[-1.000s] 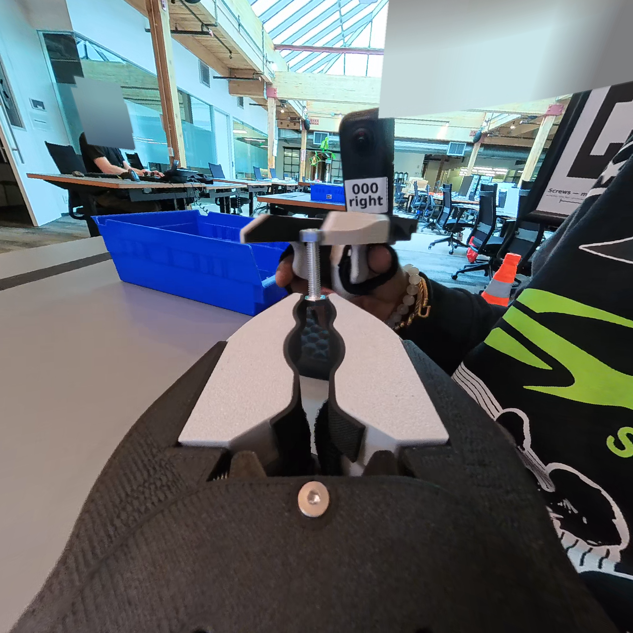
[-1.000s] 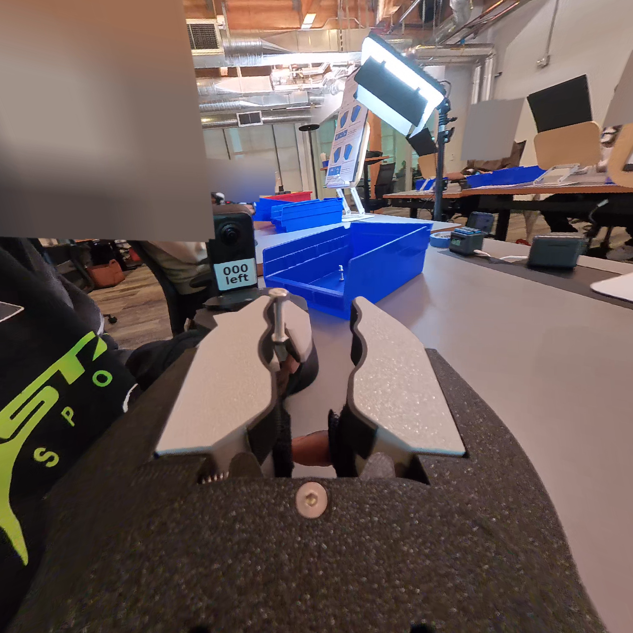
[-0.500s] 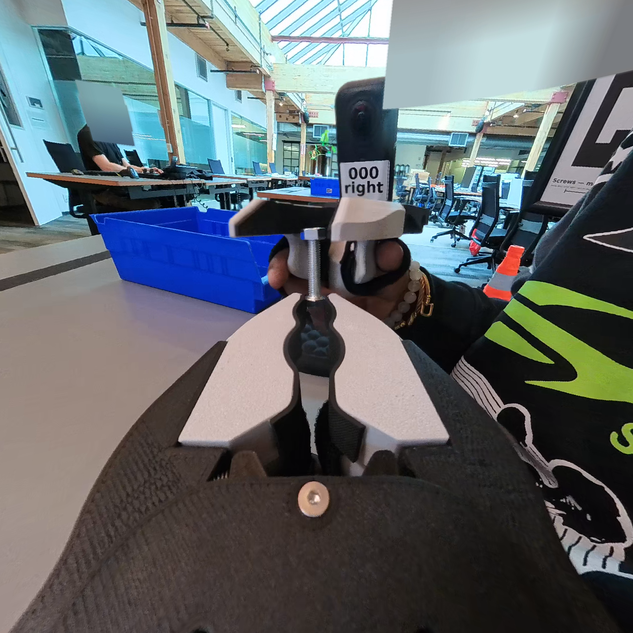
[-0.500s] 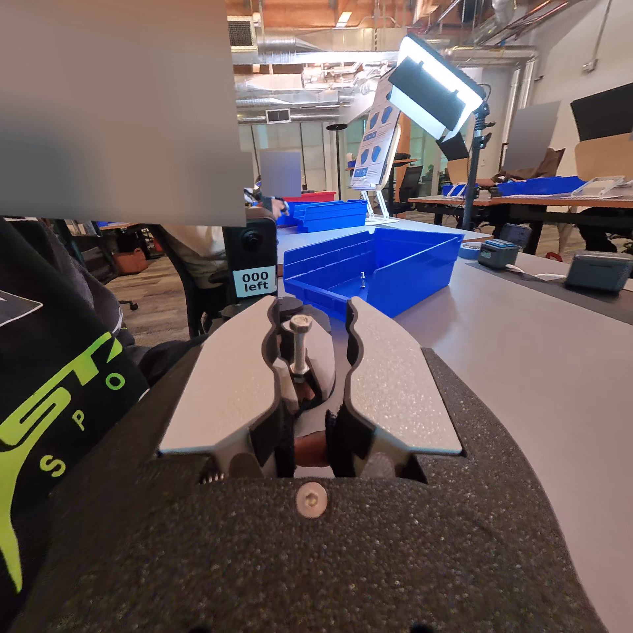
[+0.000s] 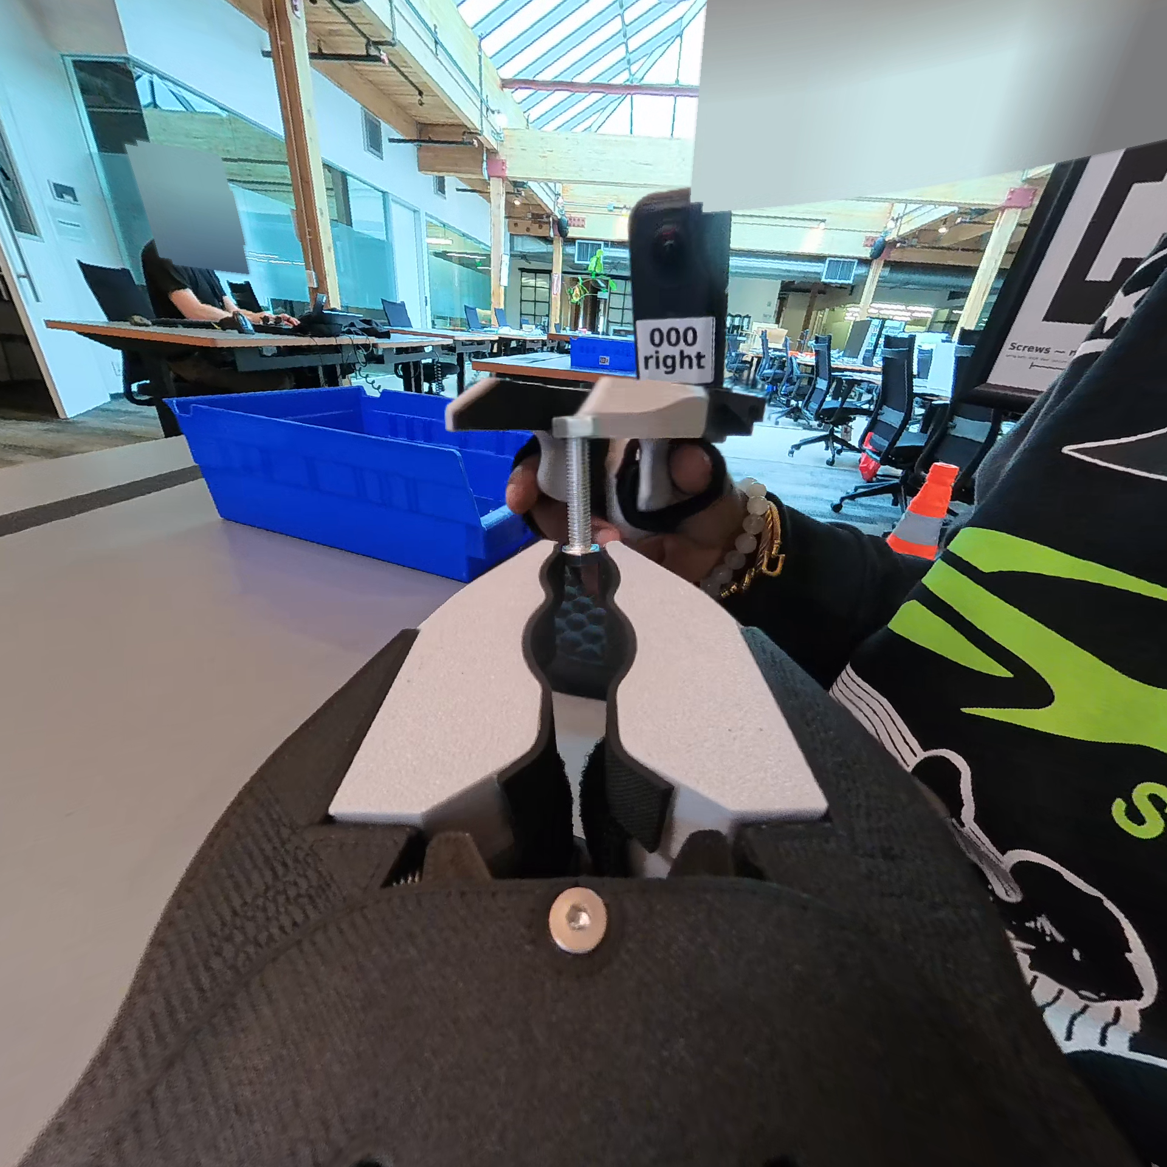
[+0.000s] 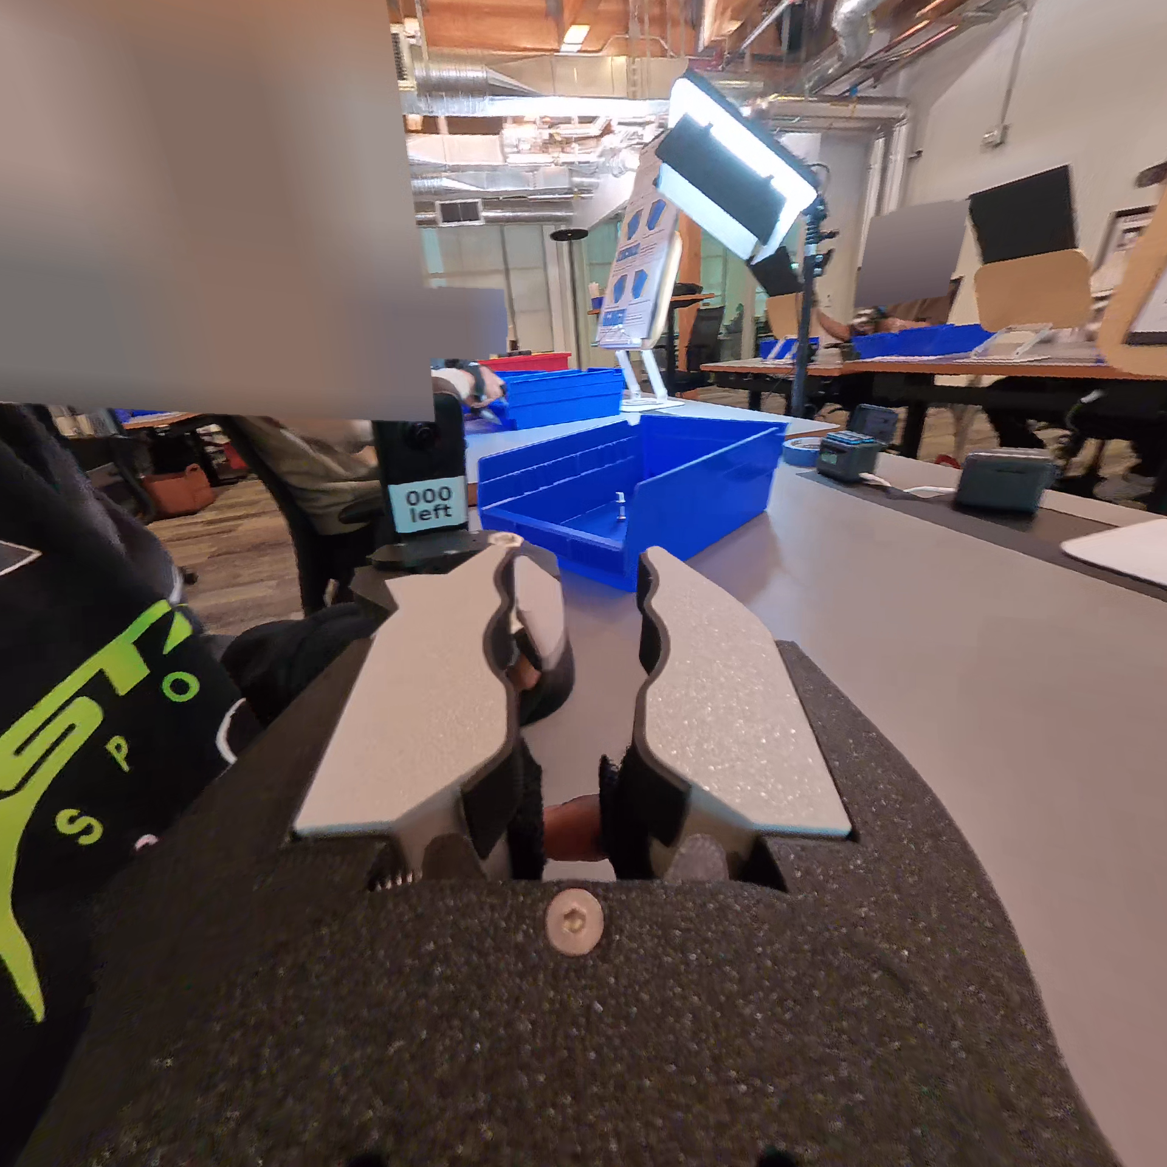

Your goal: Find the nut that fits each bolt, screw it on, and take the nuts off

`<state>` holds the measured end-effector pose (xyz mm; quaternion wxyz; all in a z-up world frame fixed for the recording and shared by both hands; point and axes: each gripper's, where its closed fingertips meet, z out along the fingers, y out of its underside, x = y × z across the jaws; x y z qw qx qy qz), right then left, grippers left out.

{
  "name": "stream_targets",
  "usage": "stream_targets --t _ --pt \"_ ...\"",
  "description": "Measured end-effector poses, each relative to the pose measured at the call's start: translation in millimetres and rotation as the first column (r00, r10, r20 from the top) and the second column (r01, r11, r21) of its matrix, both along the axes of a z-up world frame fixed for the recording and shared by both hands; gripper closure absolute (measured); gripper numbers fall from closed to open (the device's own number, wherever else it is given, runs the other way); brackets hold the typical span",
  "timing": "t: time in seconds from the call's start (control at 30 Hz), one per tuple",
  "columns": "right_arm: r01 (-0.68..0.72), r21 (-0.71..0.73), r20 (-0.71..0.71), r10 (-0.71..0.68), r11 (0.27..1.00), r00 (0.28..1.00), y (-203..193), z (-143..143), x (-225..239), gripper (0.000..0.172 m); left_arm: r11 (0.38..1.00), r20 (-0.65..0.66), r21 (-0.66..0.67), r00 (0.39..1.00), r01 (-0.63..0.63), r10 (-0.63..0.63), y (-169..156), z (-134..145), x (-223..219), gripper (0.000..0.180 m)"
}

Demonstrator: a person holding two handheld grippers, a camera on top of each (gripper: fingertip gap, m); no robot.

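Bolt [image 5: 579, 492], silver and threaded, stands upright just beyond the tips of the left gripper [image 5: 582, 556] in the left wrist view, its hex head up at twelve o'clock and its lower end threaded into a small silver nut [image 5: 581, 550]. That nut sits pinched between the left gripper's two pale fingertips, which are nearly closed, with only a narrow dark gap behind the nut. The bolt's head lies level with the fingers of the right gripper [image 5: 574, 424], which appears farther off in this view, held side-on in a person's hand [image 5: 638, 499] with a bead bracelet at the wrist. Whether those fingers press on the head cannot be told from here. In the right wrist view, the right gripper [image 6: 578, 568] has its fingers clearly apart, with bare grey bench [image 6: 884, 663] showing between them; the bolt head [image 6: 505, 540] peeks out at the tip of the finger at eleven o'clock, beside that finger and not between the pair. A blue bin [image 6: 701, 480] rests on the bench at about one o'clock beyond the fingertips, and a second small bolt [image 6: 621, 505] stands upright on its floor. The same blue bin [image 5: 341, 461] lies at ten o'clock in the left wrist view.
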<state>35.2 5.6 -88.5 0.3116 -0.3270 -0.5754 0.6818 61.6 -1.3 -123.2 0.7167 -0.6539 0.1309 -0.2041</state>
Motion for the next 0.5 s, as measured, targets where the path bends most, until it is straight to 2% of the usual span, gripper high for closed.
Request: stream_targets --t 0.17,0.5 --pt "0.010 -0.020 -0.018 -0.010 1.000 1.000 7.5 3.6 6.8 0.139 1.000 -0.007 -0.004 1.000 -0.003 0.003 0.6 -1.0 0.3 0.171" --pt "-0.080 0.020 -0.010 0.080 0.997 0.997 -30.9 4.9 -9.7 0.136 1.000 -0.024 -0.010 1.000 -0.010 0.010 1.4 -2.7 1.0 0.171"
